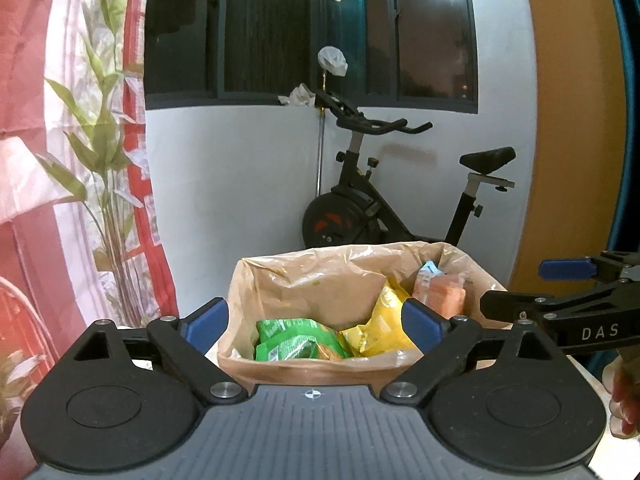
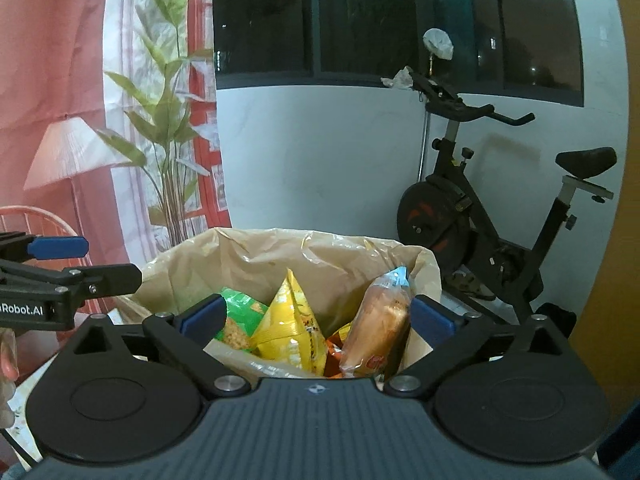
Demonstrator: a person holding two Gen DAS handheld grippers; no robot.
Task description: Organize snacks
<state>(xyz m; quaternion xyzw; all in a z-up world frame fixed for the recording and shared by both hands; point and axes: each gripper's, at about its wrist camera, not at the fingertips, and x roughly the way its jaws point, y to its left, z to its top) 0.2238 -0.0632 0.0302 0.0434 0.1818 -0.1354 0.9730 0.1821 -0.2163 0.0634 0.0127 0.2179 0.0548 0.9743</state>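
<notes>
An open brown paper bag (image 1: 320, 280) stands in front of both grippers and holds snacks. In the left wrist view I see green packets (image 1: 292, 340), a yellow packet (image 1: 384, 320) and an orange wrapped snack (image 1: 440, 292) inside. The right wrist view shows the bag (image 2: 256, 264) with the green packet (image 2: 240, 316), the yellow packet (image 2: 292, 328) and a wrapped bread roll (image 2: 376, 328). My left gripper (image 1: 316, 322) is open and empty near the bag's near rim. My right gripper (image 2: 316, 318) is open and empty over the bag's near edge.
A black exercise bike (image 1: 400, 200) stands behind the bag against a white wall. A curtain with a plant print (image 1: 80, 160) hangs on the left. An orange panel (image 1: 568, 120) is on the right. The other gripper shows at each view's side (image 1: 560, 304) (image 2: 60, 280).
</notes>
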